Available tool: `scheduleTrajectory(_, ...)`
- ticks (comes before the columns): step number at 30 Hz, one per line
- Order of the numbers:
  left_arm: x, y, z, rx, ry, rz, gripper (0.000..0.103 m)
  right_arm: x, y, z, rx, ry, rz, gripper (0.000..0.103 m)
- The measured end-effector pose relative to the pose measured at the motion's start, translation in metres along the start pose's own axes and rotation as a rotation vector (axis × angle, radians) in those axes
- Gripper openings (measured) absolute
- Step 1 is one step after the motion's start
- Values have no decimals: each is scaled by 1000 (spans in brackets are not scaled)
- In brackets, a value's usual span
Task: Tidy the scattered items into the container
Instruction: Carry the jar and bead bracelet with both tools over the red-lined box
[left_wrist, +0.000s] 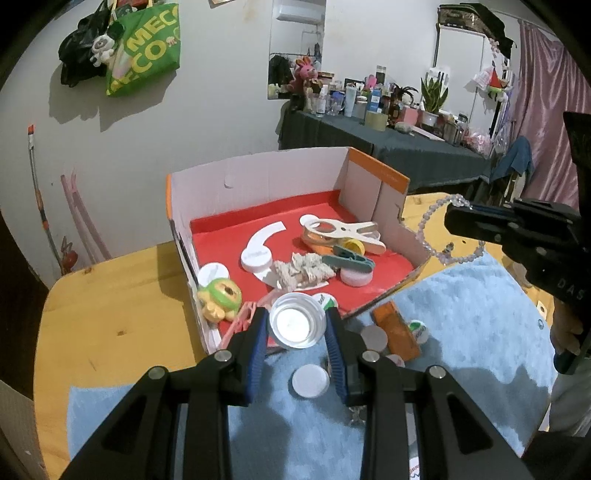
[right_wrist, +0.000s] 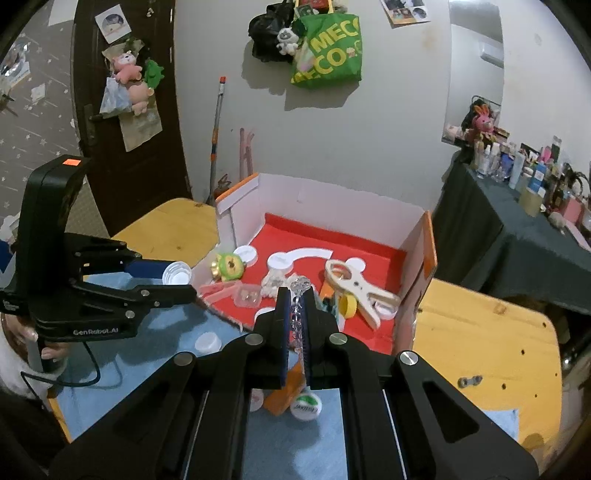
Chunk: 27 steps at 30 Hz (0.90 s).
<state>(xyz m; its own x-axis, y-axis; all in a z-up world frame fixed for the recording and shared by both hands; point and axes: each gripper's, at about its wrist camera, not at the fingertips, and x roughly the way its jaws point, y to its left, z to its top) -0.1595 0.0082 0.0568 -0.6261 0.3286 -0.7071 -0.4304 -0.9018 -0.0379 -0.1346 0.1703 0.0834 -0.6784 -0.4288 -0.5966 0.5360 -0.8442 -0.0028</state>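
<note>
A cardboard box (left_wrist: 280, 173) with a red floor stands on the wooden table; it also shows in the right wrist view (right_wrist: 325, 206). It holds a large wooden clip (left_wrist: 343, 232), a green clip, a green-and-yellow toy (left_wrist: 219, 297), caps and a crumpled scrap. My left gripper (left_wrist: 297, 325) is shut on a clear bottle cap (left_wrist: 297, 323) over the box's near edge. My right gripper (right_wrist: 297, 295) is shut on a clear bead bracelet (right_wrist: 301, 314), which hangs by the box's right wall in the left wrist view (left_wrist: 439, 236).
On the blue mat (left_wrist: 461, 314) lie a white cap (left_wrist: 310, 380), an orange block (left_wrist: 397, 330), a green-labelled cap (right_wrist: 304, 406) and other caps. A dark-clothed table with bottles (left_wrist: 369, 129) stands behind. Wooden table edge (left_wrist: 59, 295) at left.
</note>
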Motion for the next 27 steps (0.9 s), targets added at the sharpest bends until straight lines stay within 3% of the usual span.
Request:
scheduleTrajectory(10, 13, 6, 19, -2, -3, 13, 33, 21, -9, 16, -6, 21, -11, 5)
scheduleTrajectory(27, 71, 14, 38, -6, 58, 34, 33, 92, -37, 21, 32, 135, -15, 5)
